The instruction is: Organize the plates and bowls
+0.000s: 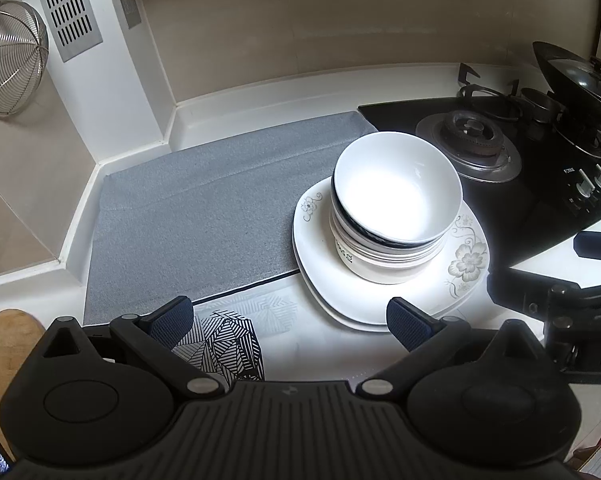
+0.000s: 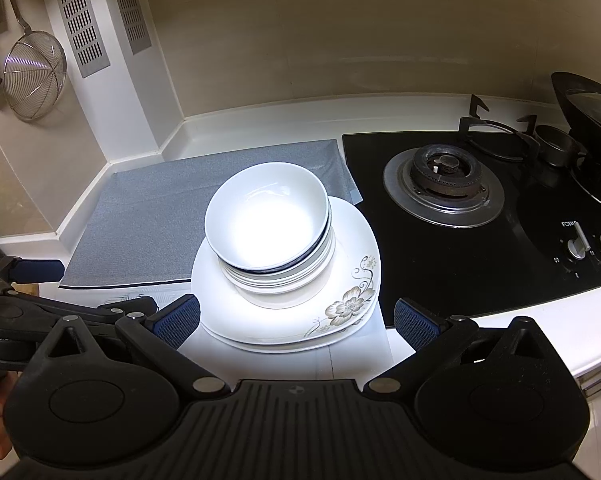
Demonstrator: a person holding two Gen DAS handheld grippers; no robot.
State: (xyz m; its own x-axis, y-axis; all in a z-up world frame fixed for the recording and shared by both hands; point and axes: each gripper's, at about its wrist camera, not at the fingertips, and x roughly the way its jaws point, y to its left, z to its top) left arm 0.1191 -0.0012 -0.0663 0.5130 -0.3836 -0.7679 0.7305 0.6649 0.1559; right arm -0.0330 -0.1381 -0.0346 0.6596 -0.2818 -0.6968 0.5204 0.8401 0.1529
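A stack of white bowls (image 1: 396, 188) stands on stacked white plates with a flower print (image 1: 466, 260) on the counter. The same bowls (image 2: 266, 214) and plates (image 2: 352, 304) show in the right wrist view. My left gripper (image 1: 290, 322) is open and empty, just short of the plates' near-left edge. My right gripper (image 2: 298, 322) is open and empty, its fingers either side of the plates' near edge, not touching. The right gripper also shows at the right edge of the left wrist view (image 1: 560, 296), and the left gripper at the left of the right wrist view (image 2: 36, 272).
A grey mat (image 1: 196, 216) covers the counter to the left of the stack. A black gas hob (image 2: 480, 216) with a burner lies right of it, with a lidded wok (image 2: 596, 128) at far right. A wire strainer (image 2: 34, 74) hangs on the left wall.
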